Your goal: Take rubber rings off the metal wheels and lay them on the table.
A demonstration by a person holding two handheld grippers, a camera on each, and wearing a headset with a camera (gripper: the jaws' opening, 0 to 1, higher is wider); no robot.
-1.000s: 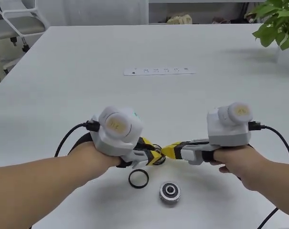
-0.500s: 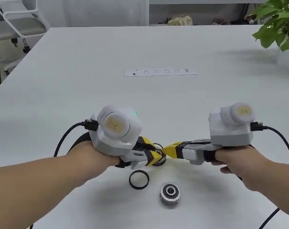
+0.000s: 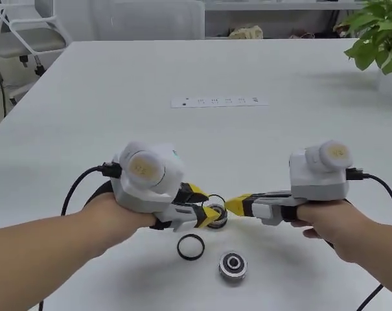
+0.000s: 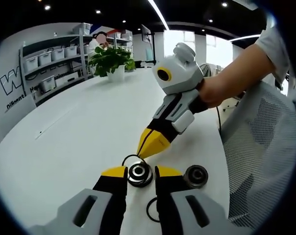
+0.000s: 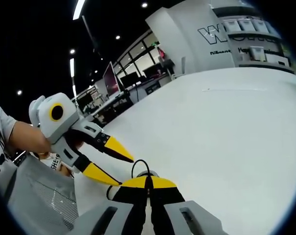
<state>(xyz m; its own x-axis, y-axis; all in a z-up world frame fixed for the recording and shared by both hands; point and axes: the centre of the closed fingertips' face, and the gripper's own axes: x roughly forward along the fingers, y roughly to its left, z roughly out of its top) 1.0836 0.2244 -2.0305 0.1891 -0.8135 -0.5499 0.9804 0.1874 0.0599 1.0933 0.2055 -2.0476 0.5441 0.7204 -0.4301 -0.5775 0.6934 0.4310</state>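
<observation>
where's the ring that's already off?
Head view: the loose rubber ring lies flat on the table, just nearer the person than the left gripper, left of the bare metal wheel.

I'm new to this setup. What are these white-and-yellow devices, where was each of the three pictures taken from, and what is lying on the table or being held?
There is no robot here. A person holds a two-jaw gripper in each hand. One picture comes from a headset camera looking down. The two round ones come from cameras riding on the grippers, each looking along its own yellow jaws. The left gripper clamps a metal wheel. The right gripper is shut on a thin black rubber ring that loops up at that wheel. On the white table lie a loose ring and a second wheel, with a power strip farther back.
</observation>
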